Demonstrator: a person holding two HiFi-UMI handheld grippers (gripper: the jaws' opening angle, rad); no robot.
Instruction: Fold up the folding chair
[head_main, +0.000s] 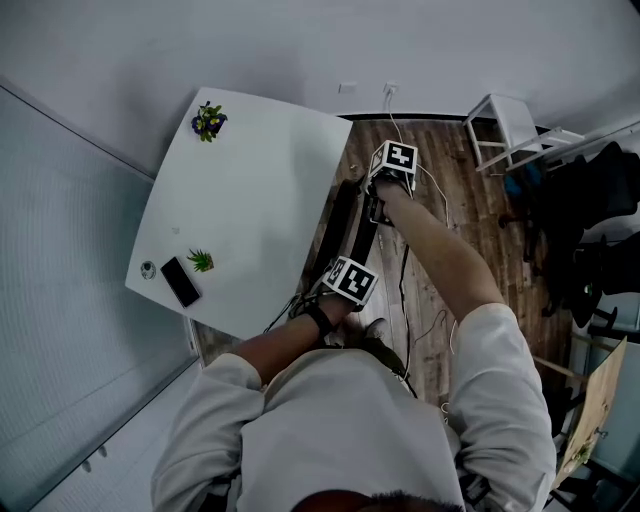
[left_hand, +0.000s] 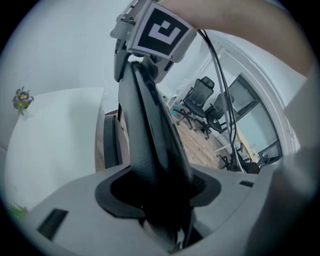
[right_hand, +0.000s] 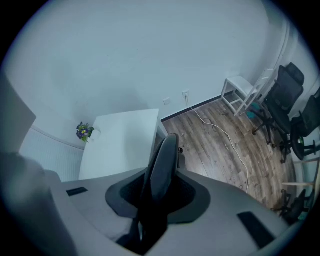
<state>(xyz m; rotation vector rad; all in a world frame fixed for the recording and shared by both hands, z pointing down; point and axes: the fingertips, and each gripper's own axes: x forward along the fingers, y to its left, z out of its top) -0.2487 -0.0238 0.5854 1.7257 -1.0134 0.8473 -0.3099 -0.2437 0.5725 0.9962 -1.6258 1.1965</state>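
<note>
The left tongs (left_hand: 160, 200) and right tongs (right_hand: 155, 200) clamp the folding chair (head_main: 343, 222) edgewise; both should hold evenly, steering clear of the tabletop (head_main: 250, 190).

In the head view both arms reach forward and down, with the forearms bare below light sleeves. The left gripper (head_main: 335, 285) sits near the centre, elbow bent, its jaws clamped on the black edge of the folding chair (head_main: 342, 225). The right gripper (head_main: 378, 205), at one o'clock from it on a straighter arm, grips the same edge.
</note>
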